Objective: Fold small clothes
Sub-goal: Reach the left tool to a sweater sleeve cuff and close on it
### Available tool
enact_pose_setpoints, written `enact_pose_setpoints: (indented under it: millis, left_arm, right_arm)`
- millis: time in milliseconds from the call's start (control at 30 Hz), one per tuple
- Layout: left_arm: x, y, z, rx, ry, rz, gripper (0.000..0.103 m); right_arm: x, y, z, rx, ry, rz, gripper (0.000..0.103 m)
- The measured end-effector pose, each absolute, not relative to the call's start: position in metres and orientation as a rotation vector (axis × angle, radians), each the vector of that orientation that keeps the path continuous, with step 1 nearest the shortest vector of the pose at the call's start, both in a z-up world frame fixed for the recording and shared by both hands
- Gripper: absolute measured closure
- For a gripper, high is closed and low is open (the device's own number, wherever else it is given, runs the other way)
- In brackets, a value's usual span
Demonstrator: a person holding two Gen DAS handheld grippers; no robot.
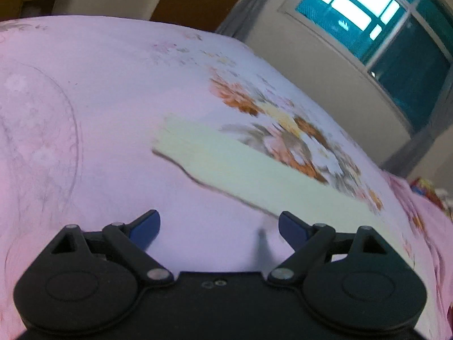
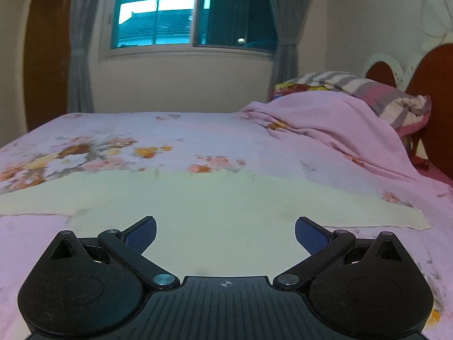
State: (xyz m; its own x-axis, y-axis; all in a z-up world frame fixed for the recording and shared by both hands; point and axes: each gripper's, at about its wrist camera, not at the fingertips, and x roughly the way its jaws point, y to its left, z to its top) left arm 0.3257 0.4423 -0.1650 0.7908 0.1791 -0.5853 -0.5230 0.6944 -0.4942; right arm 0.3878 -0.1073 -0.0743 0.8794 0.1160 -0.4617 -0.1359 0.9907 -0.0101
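You hover both spread, empty claws, left [image 1: 219,228] and right [image 2: 225,233], over the flat pale-yellow cloth garment [image 2: 198,212] on the floral pink bed [image 2: 198,130], so next pinch its near edge.

Left gripper [image 1: 219,228]: jaws spread wide, nothing between the blue pads [image 1: 145,228], both fingers clear of any contact; the tool is rolled to one side and pitched downward, its view blurred. Right gripper [image 2: 225,233]: jaws likewise spread wide, blue pads [image 2: 143,233] bare and gripping nothing; it sits level, without roll, and is tilted down somewhat. The black linkage arms of both tools are splayed outward. No hand or sleeve shows in either wrist view.
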Motion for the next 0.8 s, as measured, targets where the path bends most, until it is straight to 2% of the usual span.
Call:
enact_pose_setpoints:
  millis: [200, 500, 533, 567, 600, 633, 800]
  left_arm:
    - [0.348, 0.47, -0.171, -0.786, 0.461, 0.393, 0.014]
    - [0.358, 0.471, -0.176, -0.791, 0.378, 0.375, 0.018]
    - [0.357, 0.472, -0.176, -0.795, 0.373, 0.371, 0.023]
    - [0.358, 0.473, -0.176, -0.797, 0.377, 0.371, 0.048]
    - [0.36, 0.475, -0.178, -0.814, 0.385, 0.362, 0.079]
    - [0.362, 0.48, -0.183, -0.861, 0.412, 0.35, 0.096]
    - [0.361, 0.482, -0.19, -0.902, 0.392, 0.353, 0.094]
  right_arm:
    - [0.411, -0.128, -0.092, 0.0, 0.474, 0.068, 0.0]
    - [0.423, -0.168, -0.102, 0.032, 0.484, -0.032, 0.0]
    - [0.424, -0.173, -0.102, 0.029, 0.485, -0.041, 0.0]
    - [0.423, -0.177, -0.103, 0.029, 0.486, -0.049, 0.0]
    - [0.423, -0.182, -0.103, 0.031, 0.486, -0.056, 0.0]
    - [0.423, -0.186, -0.104, 0.029, 0.485, -0.061, 0.0]
    - [0.418, -0.206, -0.106, 0.035, 0.484, -0.098, 0.0]
